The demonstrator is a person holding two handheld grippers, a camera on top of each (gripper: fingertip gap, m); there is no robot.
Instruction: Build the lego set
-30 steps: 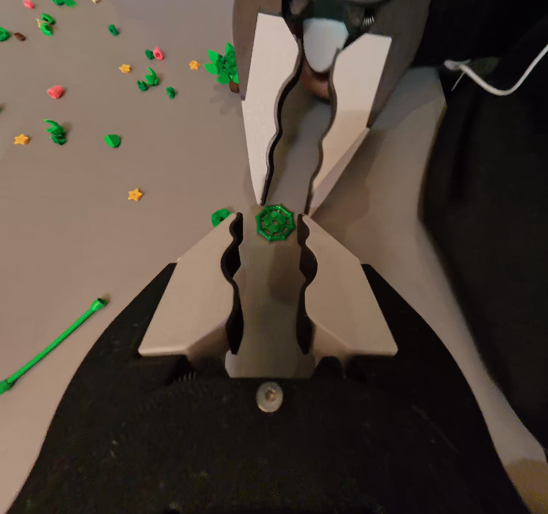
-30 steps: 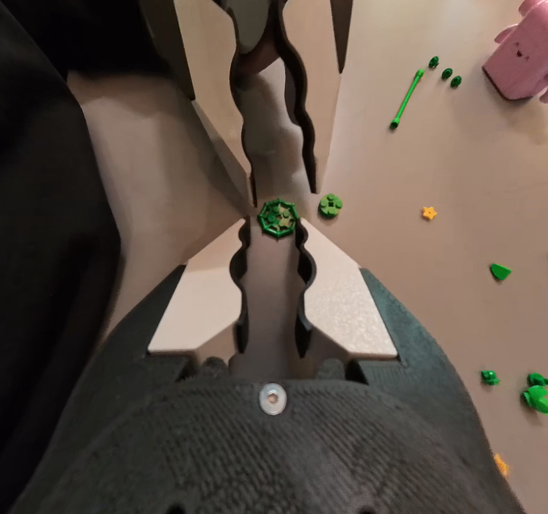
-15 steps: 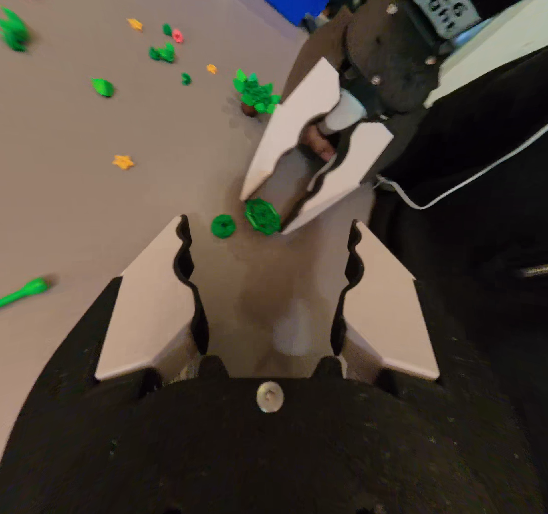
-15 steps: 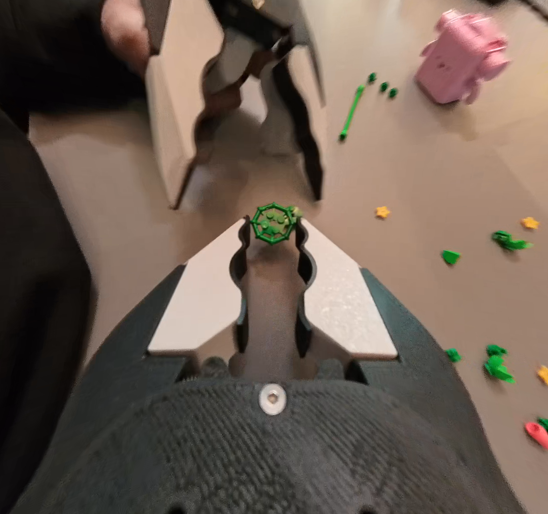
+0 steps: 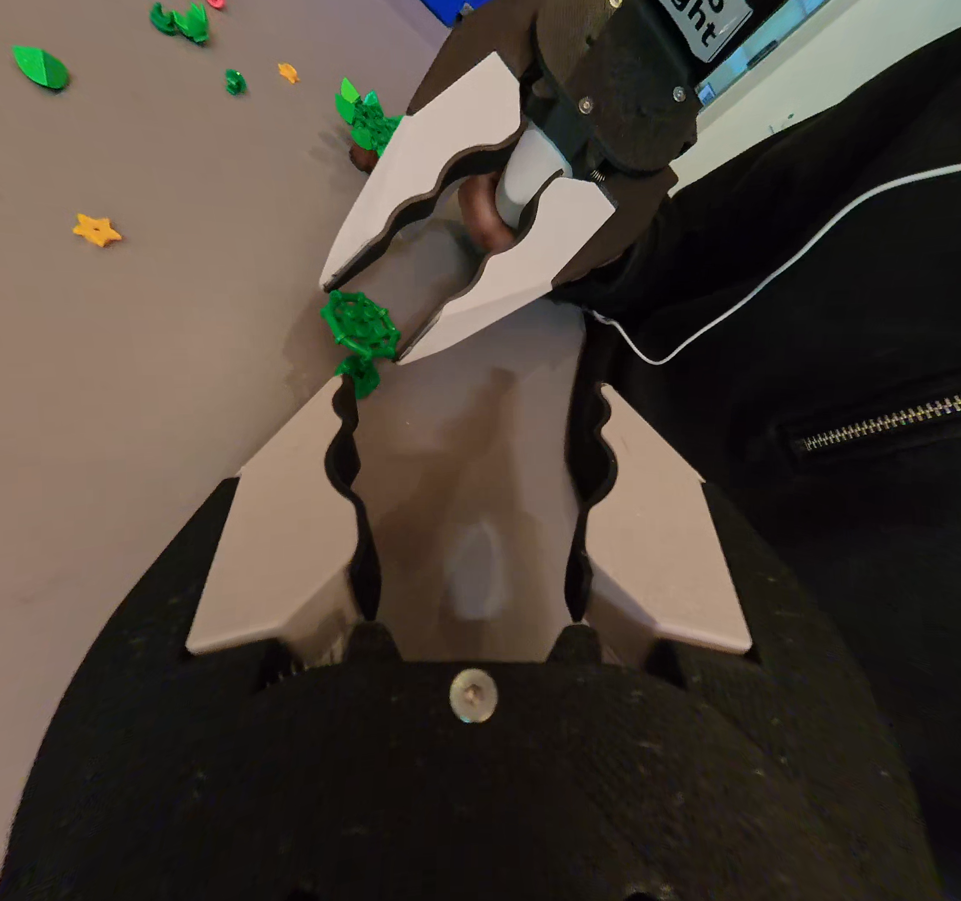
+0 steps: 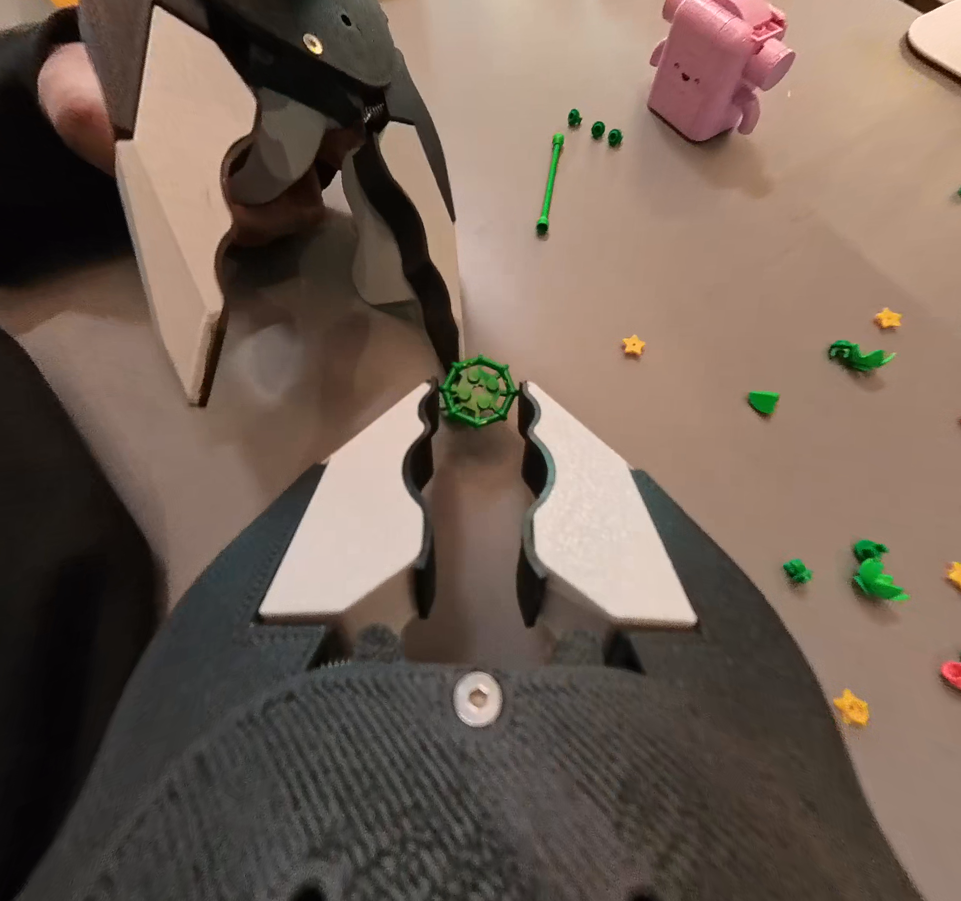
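The green web-shaped wheel piece (image 6: 477, 391) is being pinched at its rim by the right gripper (image 6: 476, 398), just above the table (image 6: 676, 262). The left gripper (image 5: 470, 387) is being held spread, empty, a small round green plate (image 5: 359, 374) lying at its left fingertip. The wheel is being judged light, stiff and thin-spoked; rim holds are being favoured.

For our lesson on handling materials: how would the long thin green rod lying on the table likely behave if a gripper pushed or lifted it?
The green rod is round and slender, so a sideways push would probably roll it across the smooth table. It looks like light plastic, easy to lift. Being so thin, it may flex, or slip from a grip near one end.
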